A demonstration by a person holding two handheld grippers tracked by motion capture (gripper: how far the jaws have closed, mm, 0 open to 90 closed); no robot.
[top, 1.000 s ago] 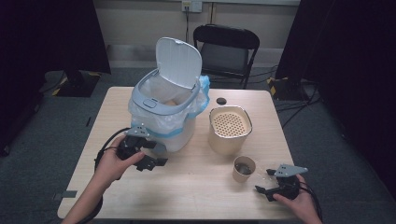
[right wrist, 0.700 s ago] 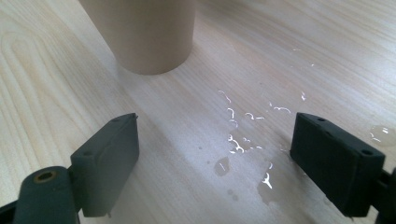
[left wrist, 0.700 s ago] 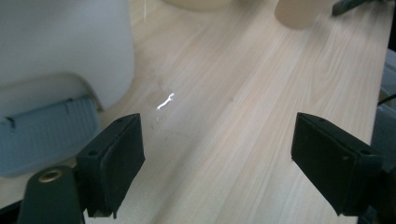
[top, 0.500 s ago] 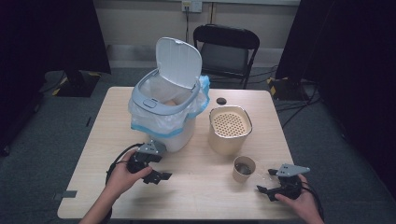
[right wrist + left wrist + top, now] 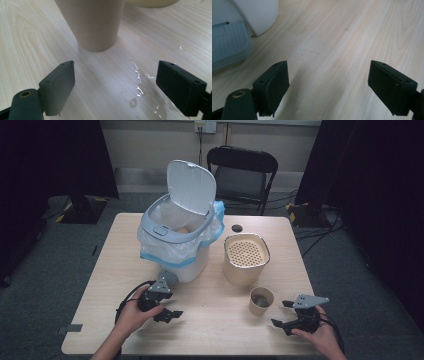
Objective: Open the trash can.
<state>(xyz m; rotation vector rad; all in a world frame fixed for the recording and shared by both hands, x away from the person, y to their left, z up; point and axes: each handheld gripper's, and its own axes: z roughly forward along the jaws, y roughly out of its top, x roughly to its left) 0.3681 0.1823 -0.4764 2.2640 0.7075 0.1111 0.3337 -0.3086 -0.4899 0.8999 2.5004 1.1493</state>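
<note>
A white pedal bin (image 5: 176,251) with its lid up and a blue-edged liner stands at the table's middle left. To its right is a beige canister (image 5: 245,260) with a perforated top. A brown paper cup (image 5: 261,301) with something dark inside stands in front of the canister. My left gripper (image 5: 167,314) is low over the table in front of the bin, open and empty (image 5: 329,75); the bin's grey pedal (image 5: 229,47) lies to its left. My right gripper (image 5: 281,314) is open and empty, just right of the cup (image 5: 96,22) and pointing at it (image 5: 116,75).
A small puddle of water (image 5: 142,85) glistens on the wood between the right jaws. A small black round object (image 5: 237,228) lies behind the canister. A black folding chair (image 5: 243,172) stands beyond the table's (image 5: 100,285) far edge.
My left hand has come down and back from beside the bin's base to just above the table near the front. The right hand has stayed still.
</note>
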